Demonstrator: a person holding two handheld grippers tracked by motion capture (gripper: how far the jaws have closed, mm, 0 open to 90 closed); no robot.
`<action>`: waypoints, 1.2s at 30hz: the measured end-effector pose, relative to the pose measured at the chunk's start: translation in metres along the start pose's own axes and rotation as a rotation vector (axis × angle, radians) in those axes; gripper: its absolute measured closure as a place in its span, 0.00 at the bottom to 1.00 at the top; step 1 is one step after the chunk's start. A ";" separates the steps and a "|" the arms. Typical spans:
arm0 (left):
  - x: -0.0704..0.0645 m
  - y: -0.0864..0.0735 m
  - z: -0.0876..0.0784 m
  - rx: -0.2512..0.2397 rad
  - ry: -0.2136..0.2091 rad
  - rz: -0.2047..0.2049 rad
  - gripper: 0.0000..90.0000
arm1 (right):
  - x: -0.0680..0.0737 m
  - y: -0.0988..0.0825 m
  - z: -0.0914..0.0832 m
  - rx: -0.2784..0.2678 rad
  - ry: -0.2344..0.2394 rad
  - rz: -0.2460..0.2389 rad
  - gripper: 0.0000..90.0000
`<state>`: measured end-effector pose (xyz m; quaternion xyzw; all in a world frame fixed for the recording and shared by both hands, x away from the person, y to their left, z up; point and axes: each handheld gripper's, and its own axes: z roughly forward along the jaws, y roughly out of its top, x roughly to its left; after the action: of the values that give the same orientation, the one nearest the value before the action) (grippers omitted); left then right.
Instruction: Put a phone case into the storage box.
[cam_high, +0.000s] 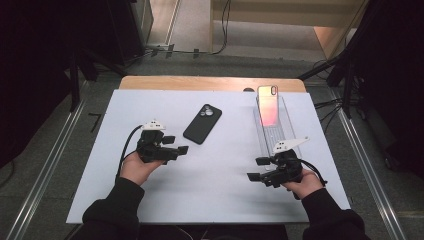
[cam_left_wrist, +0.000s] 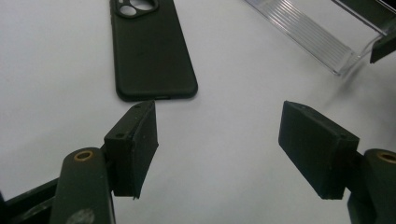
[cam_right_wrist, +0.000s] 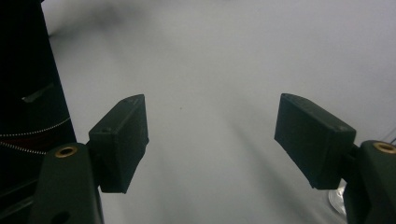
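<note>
Both sets of jaws stand wide and empty over the bench (cam_high: 150, 200): the left gripper (cam_high: 179, 144) lines up on the black phone case (cam_left_wrist: 149, 46) just beyond its jaws; the right gripper (cam_high: 258, 168) waits beside the clear stand (cam_high: 280, 132) propping a phone (cam_high: 267, 105).

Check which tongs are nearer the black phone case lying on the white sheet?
Left. The left tongs sit open just short of the black phone case; the right tongs are open farther off, by the clear plastic stand.
</note>
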<state>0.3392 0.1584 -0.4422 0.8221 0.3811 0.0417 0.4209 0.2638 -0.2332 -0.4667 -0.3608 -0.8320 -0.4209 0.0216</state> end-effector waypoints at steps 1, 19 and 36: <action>0.000 0.002 0.001 -0.005 -0.001 -0.003 0.32 | 0.000 0.000 0.000 -0.001 0.001 -0.001 0.26; 0.007 0.033 0.040 0.010 -0.013 -0.018 0.02 | 0.003 -0.003 0.001 0.009 0.024 -0.027 0.26; 0.009 0.052 0.081 0.024 0.044 0.005 0.01 | 0.001 -0.004 -0.001 0.004 0.025 -0.025 0.26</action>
<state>0.4081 0.0926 -0.4588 0.8268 0.3890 0.0564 0.4023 0.2599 -0.2345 -0.4687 -0.3451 -0.8369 -0.4240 0.0275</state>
